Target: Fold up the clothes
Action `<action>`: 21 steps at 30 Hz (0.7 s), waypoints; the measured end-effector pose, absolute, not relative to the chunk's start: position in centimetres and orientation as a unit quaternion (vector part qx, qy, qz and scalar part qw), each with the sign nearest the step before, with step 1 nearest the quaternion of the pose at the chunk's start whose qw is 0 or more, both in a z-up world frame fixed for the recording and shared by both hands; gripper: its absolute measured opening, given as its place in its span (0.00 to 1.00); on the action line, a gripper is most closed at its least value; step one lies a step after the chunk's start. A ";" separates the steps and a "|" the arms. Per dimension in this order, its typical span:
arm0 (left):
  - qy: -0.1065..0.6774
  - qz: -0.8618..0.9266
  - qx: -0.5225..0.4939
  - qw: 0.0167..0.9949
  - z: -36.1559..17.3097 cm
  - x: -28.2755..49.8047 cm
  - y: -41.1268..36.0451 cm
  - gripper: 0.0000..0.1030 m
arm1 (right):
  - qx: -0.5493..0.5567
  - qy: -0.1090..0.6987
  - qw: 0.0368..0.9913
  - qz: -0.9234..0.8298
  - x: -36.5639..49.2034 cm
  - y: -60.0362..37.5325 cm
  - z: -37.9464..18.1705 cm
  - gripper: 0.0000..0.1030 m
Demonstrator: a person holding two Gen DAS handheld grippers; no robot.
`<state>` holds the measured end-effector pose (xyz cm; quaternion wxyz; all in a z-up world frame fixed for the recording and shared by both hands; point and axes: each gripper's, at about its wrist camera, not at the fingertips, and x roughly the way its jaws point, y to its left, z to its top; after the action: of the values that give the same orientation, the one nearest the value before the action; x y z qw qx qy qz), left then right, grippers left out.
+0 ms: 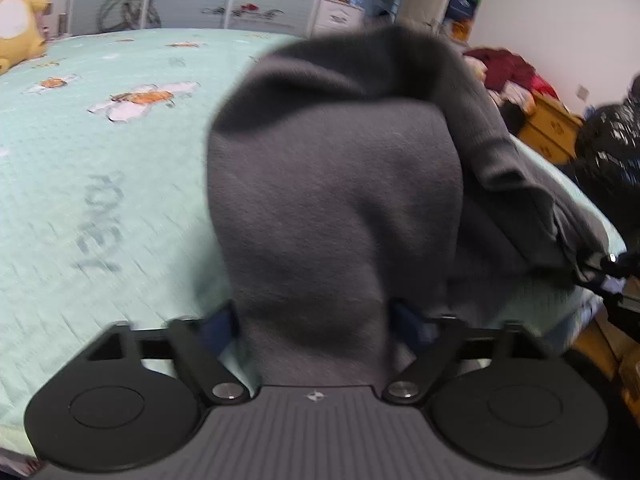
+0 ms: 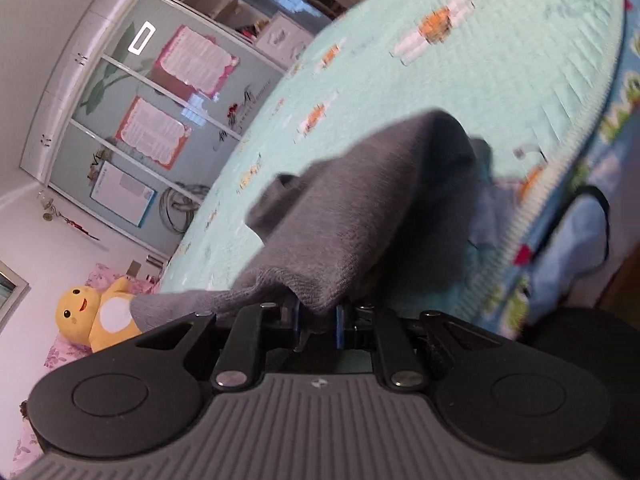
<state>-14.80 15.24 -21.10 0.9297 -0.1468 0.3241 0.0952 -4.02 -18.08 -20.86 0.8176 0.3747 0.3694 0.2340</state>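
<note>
Broadly, the bed (image 1: 100, 160), under its mint quilt, fills both views; your grey garment (image 1: 336, 184) is lifted above it, bunched between the two tools; your left claw (image 1: 316, 316) is clenched on a thick fold; your right claw (image 2: 318, 320) pinches a hem; a yellow plush toy (image 2: 92, 316) sits beyond.

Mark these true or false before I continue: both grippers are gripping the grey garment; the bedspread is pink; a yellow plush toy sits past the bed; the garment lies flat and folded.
1. Both the left gripper and the right gripper grip the grey garment. True.
2. The bedspread is pink. False: it is mint green with a flower print.
3. A yellow plush toy sits past the bed. True.
4. The garment lies flat and folded. False: it is lifted and bunched between the grippers.
</note>
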 end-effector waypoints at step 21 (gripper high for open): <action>0.208 0.224 -0.137 0.942 -13.6 -21.9 19.2 0.11 | 0.329 0.424 0.800 0.267 -6.0 -15.9 -23.3 0.56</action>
<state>-21.92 19.20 -13.56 0.9422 -0.1370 0.2078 0.2245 -5.97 -15.86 -23.25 0.8003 0.3290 0.4240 0.2675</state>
